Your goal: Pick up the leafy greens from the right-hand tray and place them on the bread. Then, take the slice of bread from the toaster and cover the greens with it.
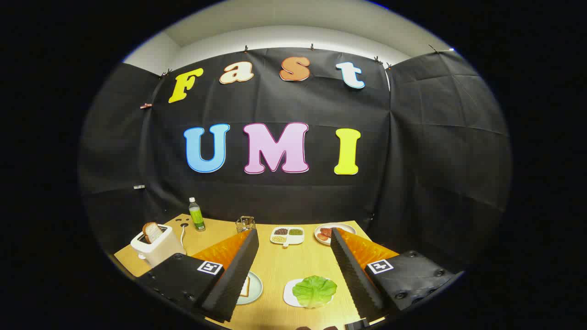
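a staged booth, probably a lab: black cloth wall (293, 201) (clipped up) behind a wooden table (284, 270).

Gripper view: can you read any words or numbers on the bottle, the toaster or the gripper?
On the bottle: a green label, too small to read.
On the toaster: no writing visible.
On the gripper: square black-and-white markers, patterns and not words. Its fingers stand open, with the leafy greens lying between them, untouched.

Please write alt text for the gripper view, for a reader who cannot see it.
The open gripper hangs above a wooden table, with a green lettuce leaf on a small white tray between its fingers. A white toaster holding a bread slice stands beyond the left finger.
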Demonstrator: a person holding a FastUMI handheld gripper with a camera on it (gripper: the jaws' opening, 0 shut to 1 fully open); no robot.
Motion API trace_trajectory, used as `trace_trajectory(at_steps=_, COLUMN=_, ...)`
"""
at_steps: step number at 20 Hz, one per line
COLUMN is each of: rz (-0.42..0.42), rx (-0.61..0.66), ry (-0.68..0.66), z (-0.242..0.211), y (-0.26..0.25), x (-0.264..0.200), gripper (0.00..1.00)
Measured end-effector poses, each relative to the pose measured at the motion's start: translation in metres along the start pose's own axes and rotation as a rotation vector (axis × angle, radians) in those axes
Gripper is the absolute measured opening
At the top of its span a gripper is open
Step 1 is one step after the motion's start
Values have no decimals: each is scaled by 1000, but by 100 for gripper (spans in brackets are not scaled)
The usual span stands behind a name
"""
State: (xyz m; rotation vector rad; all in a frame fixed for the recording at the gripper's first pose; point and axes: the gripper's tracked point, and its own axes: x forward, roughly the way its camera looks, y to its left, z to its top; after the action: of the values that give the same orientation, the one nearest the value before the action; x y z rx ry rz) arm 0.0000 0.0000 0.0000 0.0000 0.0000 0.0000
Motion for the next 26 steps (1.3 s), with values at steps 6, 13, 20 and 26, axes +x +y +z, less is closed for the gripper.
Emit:
trace_trajectory(at_steps=6, rz=26, rx=-3, ry=16, z=-13, y=10, x=2, gripper=98)
trace_trajectory(at_steps=13, rz=31, rx=1, ry=21, z=-19, y=15, x=11, gripper=98)
trace_trajectory(at_steps=20, rz=7, rx=0, ry=32, z=-28, y=8, x=26, gripper=98)
trace_trajectory(at_steps=26, rz=-10, rx=3, ry=91, z=-48, y=0, x=36, gripper=98)
